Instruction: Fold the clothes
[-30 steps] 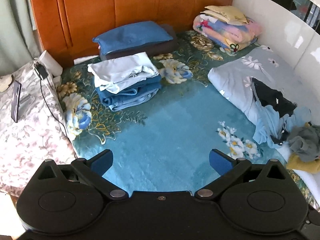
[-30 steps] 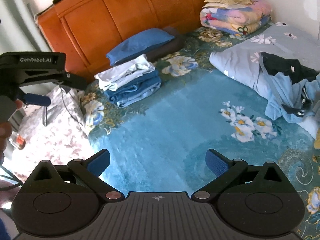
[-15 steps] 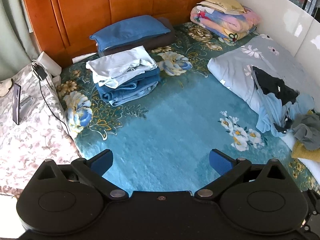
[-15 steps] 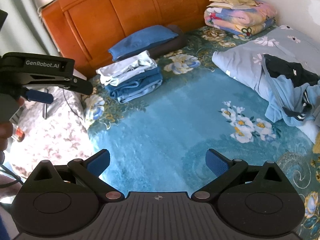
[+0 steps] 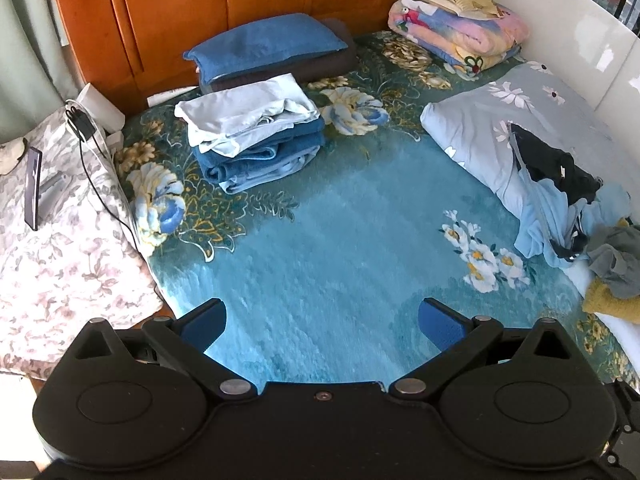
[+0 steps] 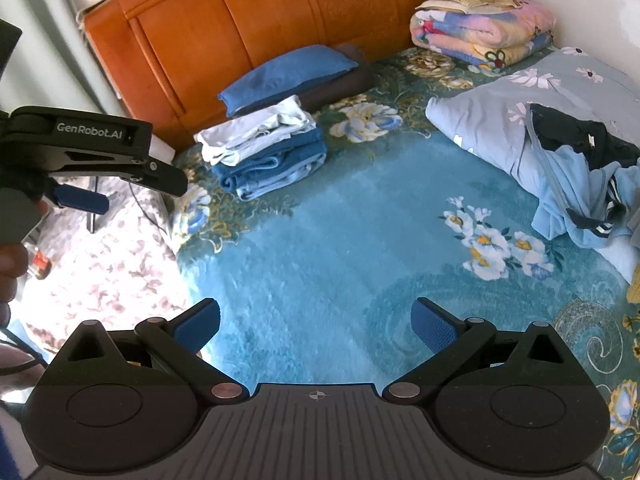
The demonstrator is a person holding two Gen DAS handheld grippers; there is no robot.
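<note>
Left wrist view: left tongs (image 5: 322, 318) spread wide and empty above the bare teal bed (image 5: 320, 264). Right wrist view: right tongs (image 6: 316, 318) likewise spread and empty; the left tongs appear at the left edge, also holding nothing. The unfolded clothes (image 5: 568, 204) lie in a heap at the right edge of the bed, on a grey quilt (image 5: 480, 128), well apart from both tongs. A folded stack (image 5: 252, 132) sits near the headboard, in front of a blue pillow (image 5: 264, 44).

Risks, judged from this layout: the heap mixes a light blue garment (image 6: 576, 188), a black one (image 6: 576, 132) and grey and yellow pieces, so a pinch may catch two layers at once or snag the quilt beneath. Dragging a tangled piece across the plush bed could bunch it. A reach toward the heap with only one pair of tongs may lift the garment by a sleeve, leaving it twisted.
</note>
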